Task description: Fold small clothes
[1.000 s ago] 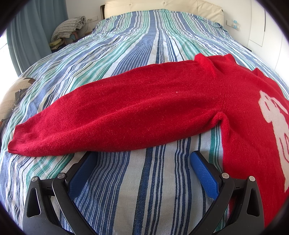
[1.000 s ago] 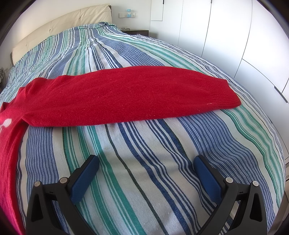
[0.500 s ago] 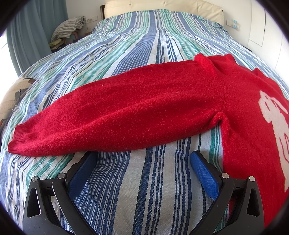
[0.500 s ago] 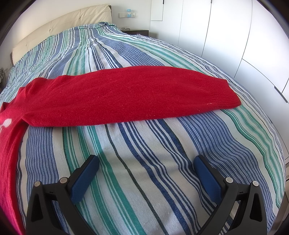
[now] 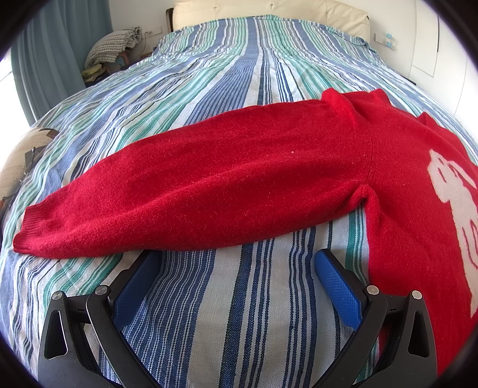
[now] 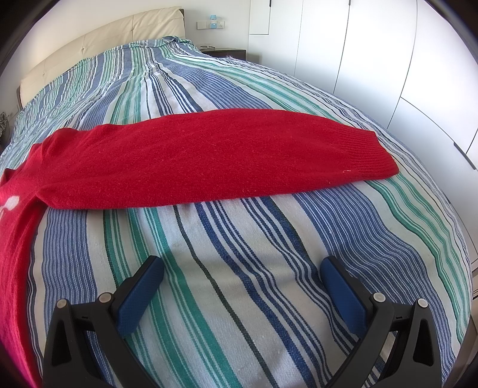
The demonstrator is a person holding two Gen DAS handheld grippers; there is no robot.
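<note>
Both tongs wide open, empty.
We see the left gripper just beside the red sweater sleeve; the right gripper over striped bedspread.

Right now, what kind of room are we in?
Most likely a bedroom. A big bed with a striped bedspread fills the view, a padded headboard stands at its far end, and tall white wardrobe doors line the wall. A red sweater lies spread out for folding.

Two black-framed grippers, left and right, silver screws, textured blue-padded jaws.
</note>
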